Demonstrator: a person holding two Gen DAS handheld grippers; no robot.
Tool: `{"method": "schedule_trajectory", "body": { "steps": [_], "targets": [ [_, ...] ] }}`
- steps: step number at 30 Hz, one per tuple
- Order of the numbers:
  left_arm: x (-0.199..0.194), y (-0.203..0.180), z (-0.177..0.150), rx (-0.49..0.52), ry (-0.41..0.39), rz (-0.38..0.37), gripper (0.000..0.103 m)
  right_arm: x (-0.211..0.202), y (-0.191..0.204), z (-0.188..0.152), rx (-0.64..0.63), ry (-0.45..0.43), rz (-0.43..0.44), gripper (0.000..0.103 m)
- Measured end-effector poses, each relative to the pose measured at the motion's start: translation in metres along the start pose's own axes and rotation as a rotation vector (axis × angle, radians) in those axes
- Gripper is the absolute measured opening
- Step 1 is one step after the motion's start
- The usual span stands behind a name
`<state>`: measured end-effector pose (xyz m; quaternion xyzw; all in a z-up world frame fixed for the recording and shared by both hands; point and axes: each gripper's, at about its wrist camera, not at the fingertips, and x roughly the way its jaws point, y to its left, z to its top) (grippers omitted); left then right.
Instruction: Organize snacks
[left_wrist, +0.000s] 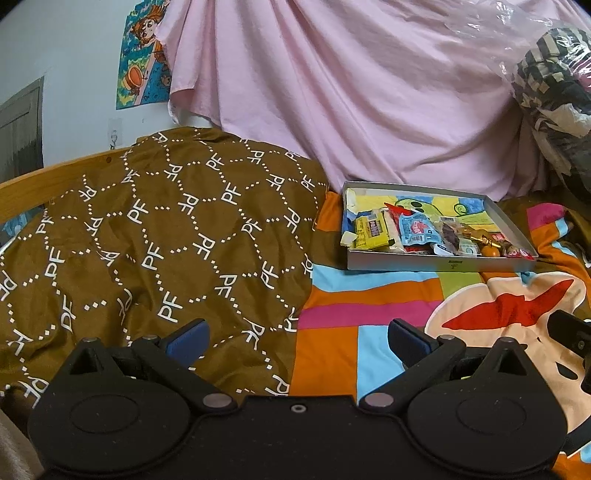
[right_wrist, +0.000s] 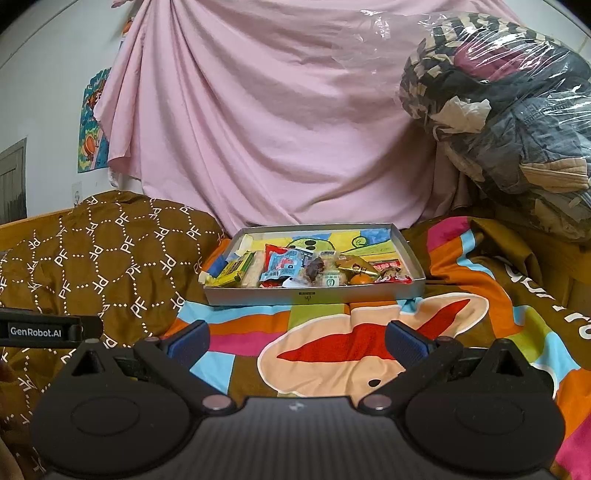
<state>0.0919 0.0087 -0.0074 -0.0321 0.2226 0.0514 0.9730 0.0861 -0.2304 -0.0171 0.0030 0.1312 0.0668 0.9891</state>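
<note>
While the left gripper (left_wrist: 297, 338) is hovering over the bed (left_wrist: 369, 295) with its fingers (left_wrist: 188, 338) spread apart and holding nothing, the tray (left_wrist: 424, 263) is lying ahead to the right, just beside the brown quilt (left_wrist: 166, 240). Snacks (left_wrist: 417, 230) are crowding its near side: a yellow pack (left_wrist: 369, 230), a blue pouch (left_wrist: 415, 229).

In the right view, the right gripper (right_wrist: 297, 339) is also gaping empty, and the tray (right_wrist: 314, 293) is sitting straight ahead, holding the snacks (right_wrist: 306, 271) and an orange (right_wrist: 360, 279).
</note>
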Motion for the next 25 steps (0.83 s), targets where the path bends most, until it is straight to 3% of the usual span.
{"method": "schedule_trajectory", "body": {
  "steps": [25],
  "targets": [
    [0.0030, -0.0100, -0.0058, 0.048, 0.067, -0.010, 0.102, 0.0020, 0.0053, -0.0025, -0.049, 0.012, 0.010, 0.103]
  ]
}}
